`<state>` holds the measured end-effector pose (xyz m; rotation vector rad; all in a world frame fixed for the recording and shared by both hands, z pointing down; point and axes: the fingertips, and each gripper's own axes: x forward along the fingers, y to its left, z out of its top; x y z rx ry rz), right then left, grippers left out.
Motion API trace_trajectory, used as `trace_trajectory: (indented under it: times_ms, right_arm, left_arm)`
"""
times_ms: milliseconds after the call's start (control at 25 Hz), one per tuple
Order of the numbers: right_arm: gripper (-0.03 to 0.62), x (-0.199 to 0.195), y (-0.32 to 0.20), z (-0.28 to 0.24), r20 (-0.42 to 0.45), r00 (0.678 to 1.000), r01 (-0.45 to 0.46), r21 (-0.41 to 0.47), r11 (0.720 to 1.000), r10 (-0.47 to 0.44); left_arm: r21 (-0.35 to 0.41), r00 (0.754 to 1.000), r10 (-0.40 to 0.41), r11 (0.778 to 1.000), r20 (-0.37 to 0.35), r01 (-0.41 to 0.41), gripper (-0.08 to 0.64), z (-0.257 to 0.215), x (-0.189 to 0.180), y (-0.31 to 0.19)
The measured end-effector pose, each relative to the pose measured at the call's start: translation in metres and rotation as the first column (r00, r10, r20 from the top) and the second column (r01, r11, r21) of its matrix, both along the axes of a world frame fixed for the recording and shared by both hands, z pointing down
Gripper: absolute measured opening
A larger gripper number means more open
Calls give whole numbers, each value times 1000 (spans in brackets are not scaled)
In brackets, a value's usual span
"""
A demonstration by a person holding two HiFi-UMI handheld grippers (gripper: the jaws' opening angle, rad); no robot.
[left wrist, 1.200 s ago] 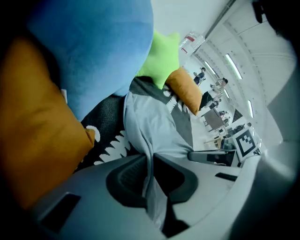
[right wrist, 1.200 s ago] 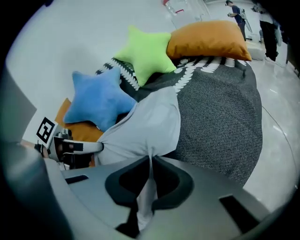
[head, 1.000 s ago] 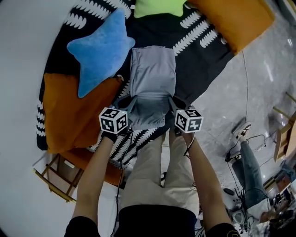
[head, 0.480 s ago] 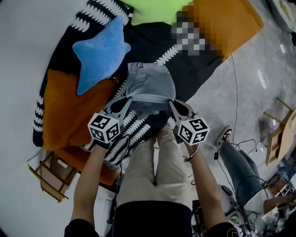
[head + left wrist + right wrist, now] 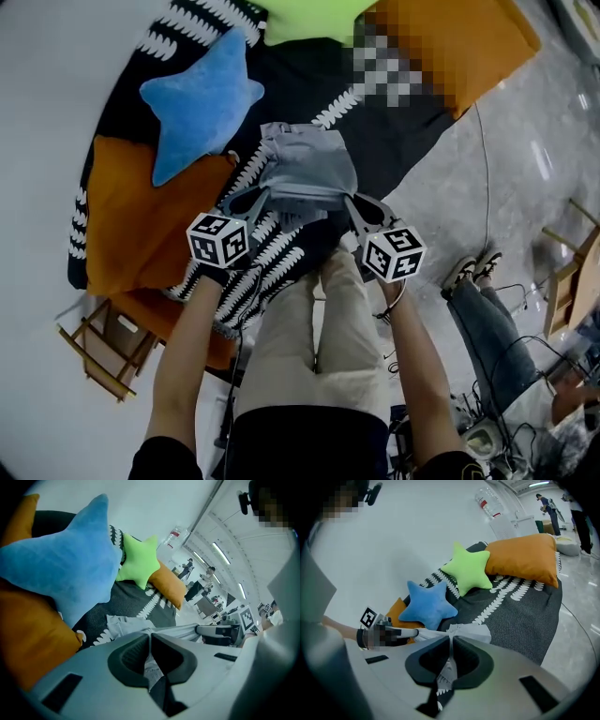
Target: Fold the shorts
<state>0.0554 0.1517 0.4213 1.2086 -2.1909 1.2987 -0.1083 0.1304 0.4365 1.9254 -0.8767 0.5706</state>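
Head view: shorts (image 5: 305,169) edge above blanket (image 5: 394,131)

Watching pale grey shorts (image 5: 305,167), crumpled and half raised: near edge held up off the black-and-white patterned blanket (image 5: 412,131), stretched across between its two pinched corners, sagging a touch in the middle, far part bunched in soft folds and sloping down to rest on that blanket, towards its middle
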Motion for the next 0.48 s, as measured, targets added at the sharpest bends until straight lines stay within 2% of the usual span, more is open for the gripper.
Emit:
trace_trajectory:
  times_ms: [280, 480]
  right_arm:
    - [34, -4, -1, 23, -18, 998, 61, -18, 998, -61]
    - [34, -6, -33, 66, -74, 991, 108, -64, 992, -113]
  left_arm:
    - [-40, 999, -27, 999, 31, 28, 31, 18, -5, 6]
    - [-104, 996, -34, 994, 87, 43, 32, 67, -4, -22]
